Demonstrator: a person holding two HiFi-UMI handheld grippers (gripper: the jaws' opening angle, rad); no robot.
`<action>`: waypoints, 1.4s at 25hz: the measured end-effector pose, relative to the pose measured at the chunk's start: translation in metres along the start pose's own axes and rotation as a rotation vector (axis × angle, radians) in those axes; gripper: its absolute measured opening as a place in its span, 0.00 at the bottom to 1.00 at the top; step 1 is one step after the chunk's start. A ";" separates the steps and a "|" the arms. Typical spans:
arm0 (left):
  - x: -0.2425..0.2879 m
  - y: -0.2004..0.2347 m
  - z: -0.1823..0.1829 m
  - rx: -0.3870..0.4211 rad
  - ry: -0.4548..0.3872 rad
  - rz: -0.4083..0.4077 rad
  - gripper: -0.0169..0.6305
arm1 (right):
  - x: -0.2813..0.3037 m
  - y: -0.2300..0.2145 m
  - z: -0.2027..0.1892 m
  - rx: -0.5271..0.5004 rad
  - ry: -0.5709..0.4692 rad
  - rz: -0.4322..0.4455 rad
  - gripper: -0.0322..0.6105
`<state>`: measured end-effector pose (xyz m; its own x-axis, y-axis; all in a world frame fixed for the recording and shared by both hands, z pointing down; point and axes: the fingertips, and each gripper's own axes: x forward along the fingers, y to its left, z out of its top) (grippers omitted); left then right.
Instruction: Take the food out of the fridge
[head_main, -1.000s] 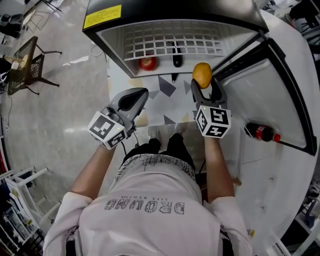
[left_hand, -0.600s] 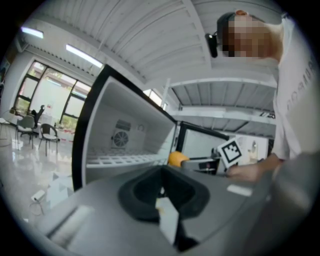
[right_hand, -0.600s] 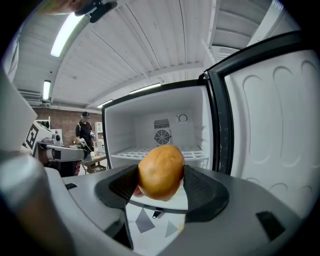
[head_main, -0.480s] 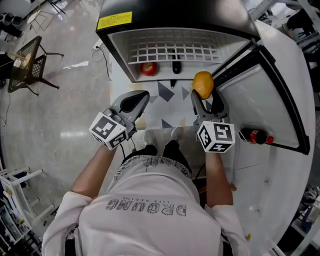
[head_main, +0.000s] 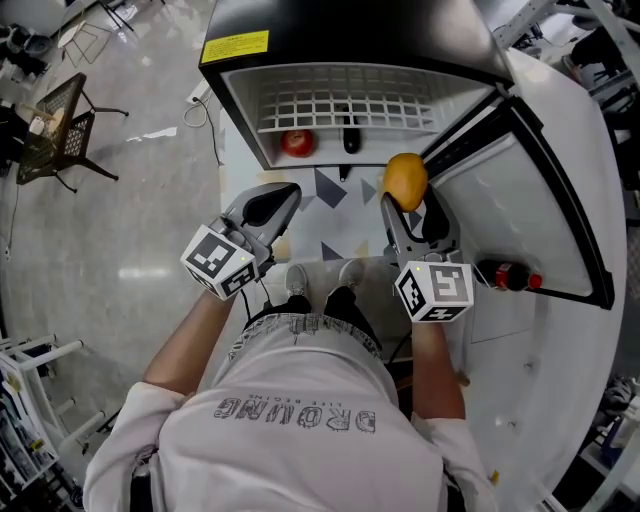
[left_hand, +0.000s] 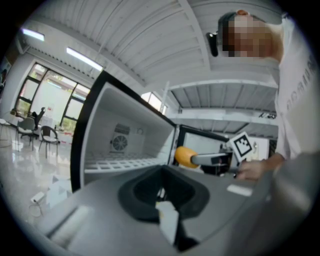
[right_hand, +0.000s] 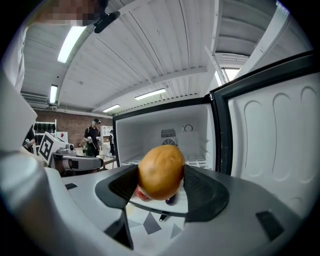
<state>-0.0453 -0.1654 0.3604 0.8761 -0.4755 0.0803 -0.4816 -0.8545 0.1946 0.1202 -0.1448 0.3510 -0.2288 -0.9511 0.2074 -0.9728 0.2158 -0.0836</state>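
Observation:
The open fridge (head_main: 345, 75) stands ahead with a white wire shelf (head_main: 345, 103). A red apple (head_main: 297, 143) and a dark, long item (head_main: 350, 135) lie on the ledge in front of that shelf. My right gripper (head_main: 405, 197) is shut on an orange fruit (head_main: 405, 180) and holds it in front of the fridge opening. In the right gripper view the fruit (right_hand: 161, 171) sits gripped between both jaws of the gripper (right_hand: 161, 182). My left gripper (head_main: 270, 203) hovers to the left, outside the fridge, shut with nothing in it (left_hand: 162, 200).
The fridge door (head_main: 535, 190) swings open on the right and carries a dark bottle with a red cap (head_main: 508, 274) in its rack. A mesh chair (head_main: 58, 125) stands at far left. A white rack (head_main: 30, 420) is at lower left.
My right gripper has drawn back from the fridge toward the person, the orange fruit still in it. The left gripper has hardly moved.

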 end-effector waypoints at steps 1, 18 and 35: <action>0.000 0.000 0.000 -0.001 -0.001 0.001 0.04 | -0.001 0.001 0.001 -0.001 0.001 0.003 0.49; 0.008 0.010 0.003 -0.002 0.001 0.017 0.04 | 0.001 -0.002 0.003 -0.012 0.023 0.016 0.49; 0.019 0.025 0.005 -0.013 0.004 0.017 0.04 | 0.021 -0.009 -0.001 -0.016 0.058 0.021 0.49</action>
<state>-0.0403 -0.1967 0.3620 0.8678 -0.4892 0.0876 -0.4962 -0.8434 0.2060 0.1242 -0.1662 0.3575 -0.2509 -0.9320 0.2615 -0.9680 0.2400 -0.0733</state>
